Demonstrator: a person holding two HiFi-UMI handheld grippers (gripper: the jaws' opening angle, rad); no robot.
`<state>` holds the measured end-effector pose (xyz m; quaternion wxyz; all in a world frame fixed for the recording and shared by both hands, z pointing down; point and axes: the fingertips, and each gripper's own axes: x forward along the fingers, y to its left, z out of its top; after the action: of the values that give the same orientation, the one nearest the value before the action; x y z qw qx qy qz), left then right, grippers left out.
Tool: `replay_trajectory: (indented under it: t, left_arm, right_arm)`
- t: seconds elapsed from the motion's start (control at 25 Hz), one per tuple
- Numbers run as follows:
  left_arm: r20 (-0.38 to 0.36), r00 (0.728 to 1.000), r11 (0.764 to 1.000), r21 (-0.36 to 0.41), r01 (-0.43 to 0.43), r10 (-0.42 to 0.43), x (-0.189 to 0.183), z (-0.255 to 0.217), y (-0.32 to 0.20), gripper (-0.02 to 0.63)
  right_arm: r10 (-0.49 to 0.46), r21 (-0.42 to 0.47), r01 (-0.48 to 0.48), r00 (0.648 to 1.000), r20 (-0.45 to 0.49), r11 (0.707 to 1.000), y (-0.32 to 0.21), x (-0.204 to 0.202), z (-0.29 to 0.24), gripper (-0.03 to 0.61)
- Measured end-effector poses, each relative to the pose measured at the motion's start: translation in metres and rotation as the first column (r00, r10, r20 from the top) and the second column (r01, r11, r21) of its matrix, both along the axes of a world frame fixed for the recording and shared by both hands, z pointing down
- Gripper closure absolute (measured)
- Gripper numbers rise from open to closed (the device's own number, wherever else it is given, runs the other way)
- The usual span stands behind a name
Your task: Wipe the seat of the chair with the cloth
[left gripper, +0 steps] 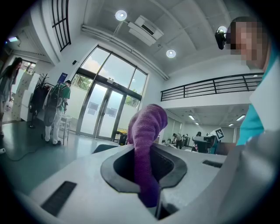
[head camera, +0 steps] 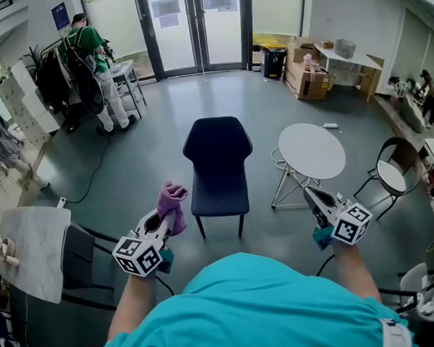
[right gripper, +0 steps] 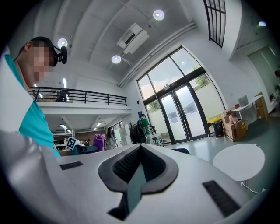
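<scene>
Gripping the purple cloth between closed jaws, the left tongs hold it up in the air, to the left of the dark blue chair and apart from it. The cloth's top flops over, and its lower end is hidden down between the jaws. The chair stands on the grey floor, seat toward the person, with its rear legs hidden under the seat. The right tongs hang to the chair's right, near the round white table, jaws pressed together on nothing. Both forearms are partly cut off by the teal shirt.
</scene>
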<state>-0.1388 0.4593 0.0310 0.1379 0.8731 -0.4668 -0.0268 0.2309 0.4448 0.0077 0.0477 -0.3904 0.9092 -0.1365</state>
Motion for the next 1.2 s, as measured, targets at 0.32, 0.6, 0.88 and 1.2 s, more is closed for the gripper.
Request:
replay_trajectory:
  t: [0.32, 0.6, 0.88, 1.2]
  left_arm:
    - [-0.012, 0.999, 0.999, -0.031, -0.032, 0.032, 0.076, 0.010, -0.002, 0.563]
    - [-0.017, 0.999, 0.997, -0.059, -0.045, 0.044, 0.076, 0.018, -0.029, 0.563]
    - [-0.046, 0.996, 0.994, -0.069, -0.082, 0.079, 0.011, 0.043, -0.112, 0.563]
    - [-0.019, 0.984, 0.983, -0.032, -0.178, 0.178, -0.086, 0.026, -0.248, 0.563]
  right_arm:
    - [-0.046, -0.008, 0.046, 0.999, -0.017, 0.999, 0.002, 0.054, 0.003, 0.588]
    - [-0.063, -0.054, 0.062, 0.998, -0.020, 0.997, -0.023, 0.045, 0.022, 0.588]
    - [-0.050, -0.068, 0.046, 0.997, -0.054, 0.997, -0.094, -0.026, 0.037, 0.588]
    - [0.026, -0.032, -0.028, 0.998, -0.063, 0.999, -0.205, -0.133, 0.016, 0.588]
